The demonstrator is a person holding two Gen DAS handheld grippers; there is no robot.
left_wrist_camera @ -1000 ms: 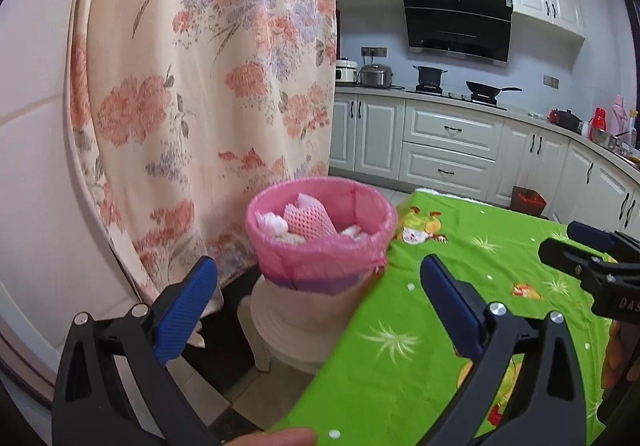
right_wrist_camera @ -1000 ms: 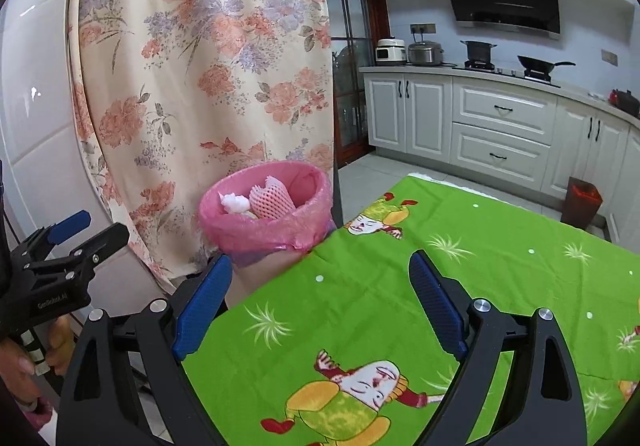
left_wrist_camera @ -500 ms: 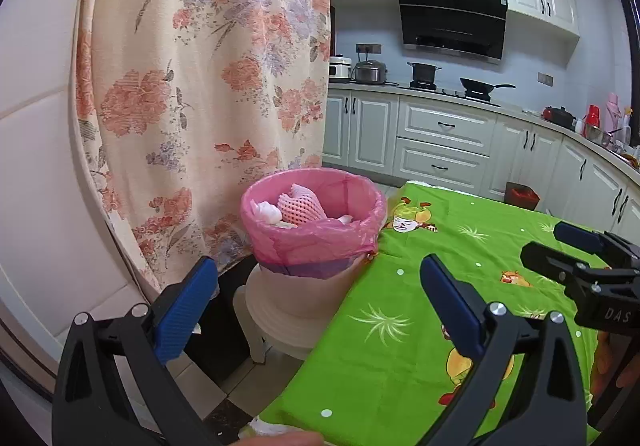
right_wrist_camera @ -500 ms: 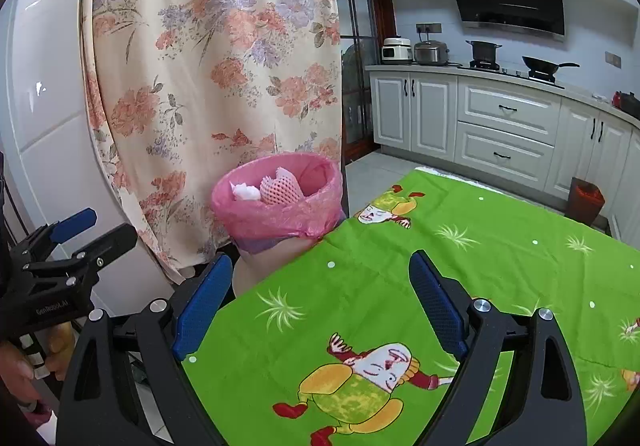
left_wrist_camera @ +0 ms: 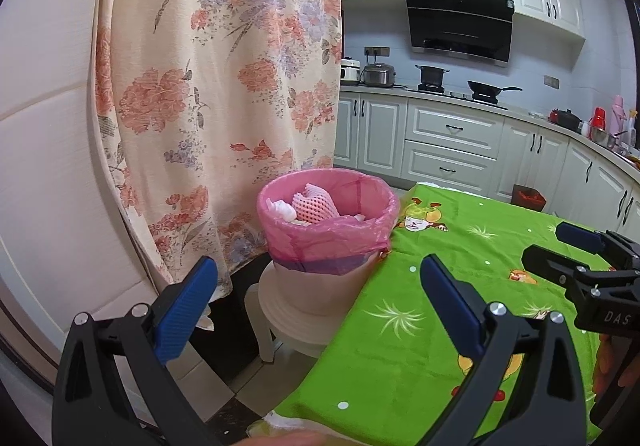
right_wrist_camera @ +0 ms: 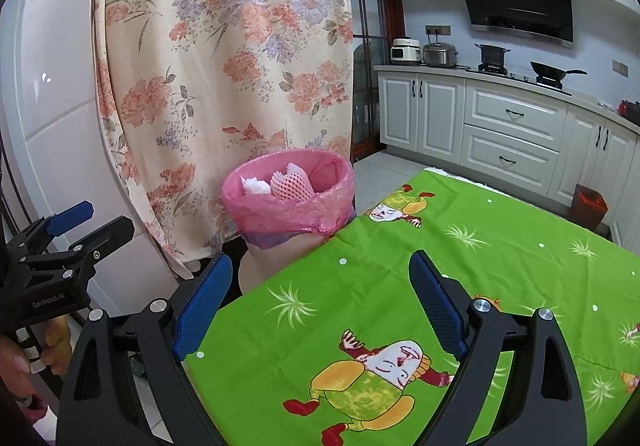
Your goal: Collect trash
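Home kitchen: cabinets point(left_wrist_camera: 452, 133), range hood point(left_wrist_camera: 460, 25), stove pots point(left_wrist_camera: 431, 74).

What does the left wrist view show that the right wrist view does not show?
Only the left wrist view shows the white stool under the bin, the red and pink bottles on the counter, and the right gripper from the side.

Only the right wrist view shows the glass door behind the curtain and the left gripper from the side.

Both show the bin with its pink bag, the foam net inside it, the curtain and the green tablecloth. Both grippers are open and hold nothing.
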